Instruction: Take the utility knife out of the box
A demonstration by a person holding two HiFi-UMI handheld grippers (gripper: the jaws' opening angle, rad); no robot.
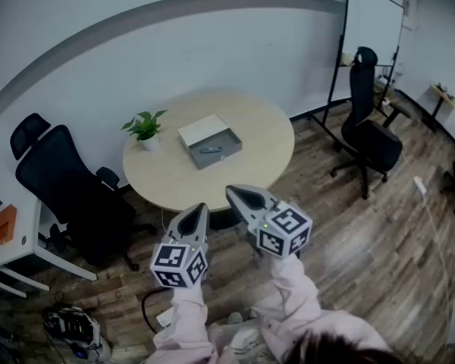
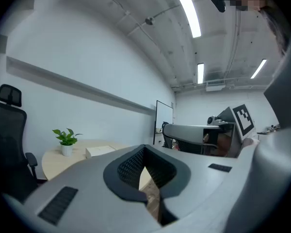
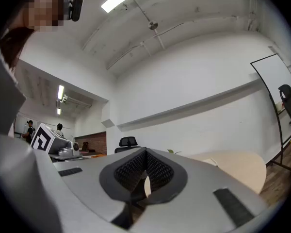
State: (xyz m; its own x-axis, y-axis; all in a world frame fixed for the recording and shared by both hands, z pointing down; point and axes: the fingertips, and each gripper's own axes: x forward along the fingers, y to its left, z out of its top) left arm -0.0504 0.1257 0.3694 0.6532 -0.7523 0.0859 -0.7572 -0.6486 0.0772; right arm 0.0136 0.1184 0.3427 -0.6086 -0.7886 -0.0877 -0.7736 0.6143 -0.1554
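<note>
While both grippers hang short of the table point(image 1: 262, 139), nothing is done yet: the utility knife point(image 1: 211, 149) lies inside the open box point(image 1: 199, 130).
An office chair point(image 1: 61, 184) stands at the table's left edge. A potted plant point(image 1: 144, 127) sits on the table just left of the box, which is near the table's middle with its lid back. The left hand-held gripper point(image 1: 196, 217) is clenched on nothing, and the right hand-held gripper point(image 1: 243, 198) likewise. Both are level and well apart from the box. A second chair point(image 1: 368, 123) and a whiteboard point(image 1: 371, 29) stand off to the right, clear of the reach. Still to do, by my judgement: reach in, open the jaws, grasp, lift out. The box walls may crowd the jaws.
</note>
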